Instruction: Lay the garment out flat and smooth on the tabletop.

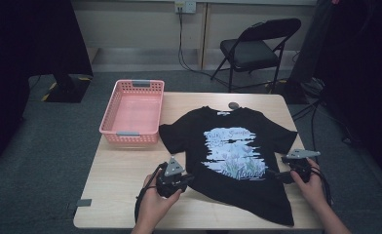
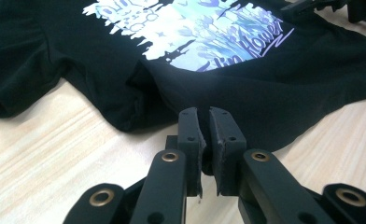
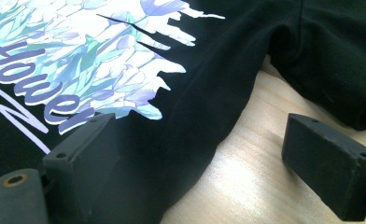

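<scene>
High view has the black T-shirt (image 1: pixel 233 156) spread flat across the middle and right of the wooden desk (image 1: pixel 121 180), collar toward the top of the frame, its pale blue flower print facing up. A pink basket (image 1: pixel 133 112) stands at the desk's upper left corner, just beside the shirt's sleeve, and a black folding chair (image 1: pixel 255 48) stands on the floor in the upper middle of the frame. The left gripper (image 1: pixel 185 179) sits at the lower left side of the shirt with its tips at the cloth's edge; the right gripper (image 1: pixel 279 174) sits at the lower right side, tips over the opposite edge. How the jaws stand is too small to read from up here. Left gripper view settles it for that side: the left gripper (image 2: pixel 203 123) has its jaws clenched with only a thin slit between them, and their tips meet the dark hem of the T-shirt (image 2: pixel 246 88) in the centre of the frame, though whether cloth is pinched between them cannot be told. At the upper right of that frame, the other gripper rests on the far edge of the shirt. Right gripper view shows the right gripper (image 3: pixel 200 154) with jaws released and wide apart, one over the T-shirt (image 3: pixel 204 84) near the print at lower left, one over bare desk at lower right, the shirt's edge running between them.
</scene>
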A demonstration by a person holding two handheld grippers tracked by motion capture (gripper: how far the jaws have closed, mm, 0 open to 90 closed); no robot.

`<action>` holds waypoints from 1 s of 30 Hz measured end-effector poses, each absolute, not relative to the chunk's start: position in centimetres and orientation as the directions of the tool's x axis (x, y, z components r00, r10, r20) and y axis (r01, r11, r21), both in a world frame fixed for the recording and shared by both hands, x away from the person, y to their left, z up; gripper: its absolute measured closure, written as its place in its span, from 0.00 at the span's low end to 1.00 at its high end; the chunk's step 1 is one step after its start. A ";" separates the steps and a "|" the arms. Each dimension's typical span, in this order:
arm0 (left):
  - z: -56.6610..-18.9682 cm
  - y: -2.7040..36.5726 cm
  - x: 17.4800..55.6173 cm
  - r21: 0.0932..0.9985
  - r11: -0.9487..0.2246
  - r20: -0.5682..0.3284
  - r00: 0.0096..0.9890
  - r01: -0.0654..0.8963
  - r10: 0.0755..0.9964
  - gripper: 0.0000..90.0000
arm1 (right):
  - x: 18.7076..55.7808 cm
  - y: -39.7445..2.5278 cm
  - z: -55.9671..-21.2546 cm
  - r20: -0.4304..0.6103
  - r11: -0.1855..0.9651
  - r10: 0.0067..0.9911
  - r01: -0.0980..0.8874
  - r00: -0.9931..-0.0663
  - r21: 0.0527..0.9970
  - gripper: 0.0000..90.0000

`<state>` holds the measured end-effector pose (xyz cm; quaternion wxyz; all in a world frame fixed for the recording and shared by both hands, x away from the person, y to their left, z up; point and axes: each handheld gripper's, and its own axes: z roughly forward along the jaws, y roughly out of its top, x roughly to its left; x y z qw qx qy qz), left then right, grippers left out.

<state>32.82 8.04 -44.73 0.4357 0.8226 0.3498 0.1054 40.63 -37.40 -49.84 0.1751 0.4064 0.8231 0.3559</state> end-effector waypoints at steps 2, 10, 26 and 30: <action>-44.7 8.2 32.5 0.789 -0.376 -0.134 0.734 0.485 0.666 0.93 | 40.6 -37.4 -49.8 0.001 0.417 0.794 0.544 -0.608 0.728 0.11; -44.9 8.6 31.6 0.781 -0.380 -0.140 0.732 0.495 0.666 0.93 | 40.6 -37.4 -49.8 0.000 0.417 0.793 0.544 -0.609 0.728 0.11; -45.2 9.3 30.2 0.762 -0.401 -0.135 0.731 0.508 0.669 0.93 | 40.6 -37.4 -49.8 0.000 0.417 0.793 0.544 -0.609 0.728 0.11; -45.3 9.3 29.9 0.756 -0.407 -0.133 0.729 0.513 0.672 0.93 | 40.6 -37.4 -49.8 0.001 0.417 0.793 0.544 -0.609 0.728 0.11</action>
